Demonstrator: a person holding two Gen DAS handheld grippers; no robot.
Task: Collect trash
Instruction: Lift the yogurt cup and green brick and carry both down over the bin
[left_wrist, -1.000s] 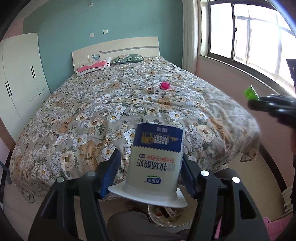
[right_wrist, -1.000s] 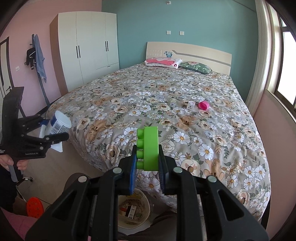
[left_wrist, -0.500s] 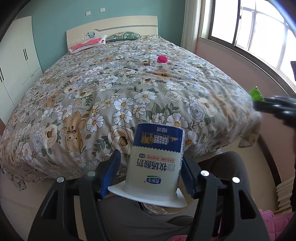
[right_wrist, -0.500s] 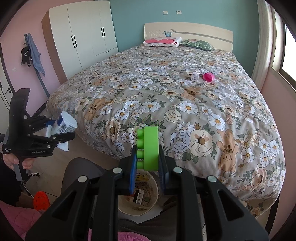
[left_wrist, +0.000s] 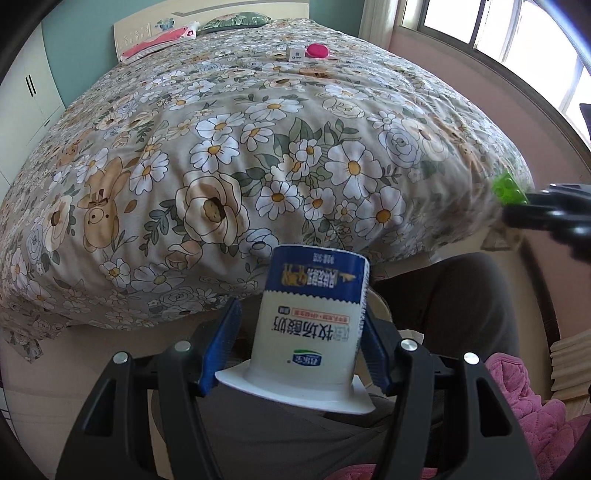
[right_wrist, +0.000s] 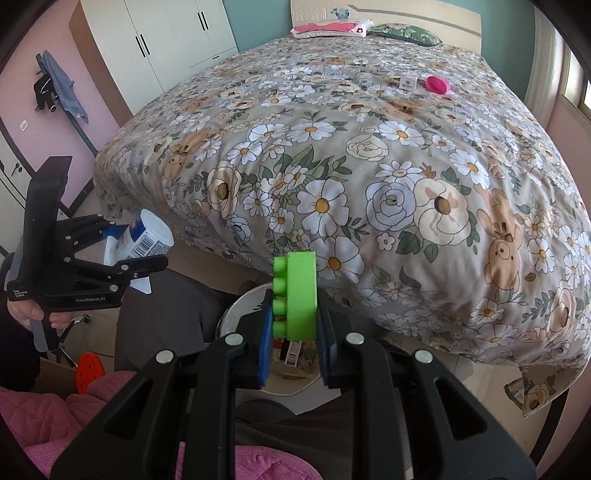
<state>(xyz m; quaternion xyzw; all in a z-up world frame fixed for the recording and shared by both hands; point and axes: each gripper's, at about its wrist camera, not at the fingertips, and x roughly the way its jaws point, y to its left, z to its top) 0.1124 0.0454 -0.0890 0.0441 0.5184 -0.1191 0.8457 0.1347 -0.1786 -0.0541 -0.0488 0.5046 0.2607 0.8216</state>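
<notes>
My left gripper (left_wrist: 301, 332) is shut on an upside-down white and blue yogurt cup (left_wrist: 310, 325), held above the person's lap at the foot of the bed; it also shows in the right wrist view (right_wrist: 146, 238). My right gripper (right_wrist: 293, 317) is shut on a green toy brick (right_wrist: 297, 295), held just above a round white trash bin (right_wrist: 236, 310) with wrappers inside. The brick shows at the right edge of the left wrist view (left_wrist: 508, 190). A pink cup (right_wrist: 436, 85) and a small white box (right_wrist: 408, 80) lie far up the bed.
The bed with a floral cover (right_wrist: 369, 166) fills the space ahead. A white wardrobe (right_wrist: 177, 40) stands at the left wall, and windows (left_wrist: 498, 44) at the right. The person's dark trouser legs (left_wrist: 461, 306) and a pink quilted cloth (right_wrist: 44, 417) sit close below the grippers.
Both grippers have tilted down and moved closer to the foot of the bed and the bin, each still holding its object. The bin now sits directly under the green brick.
</notes>
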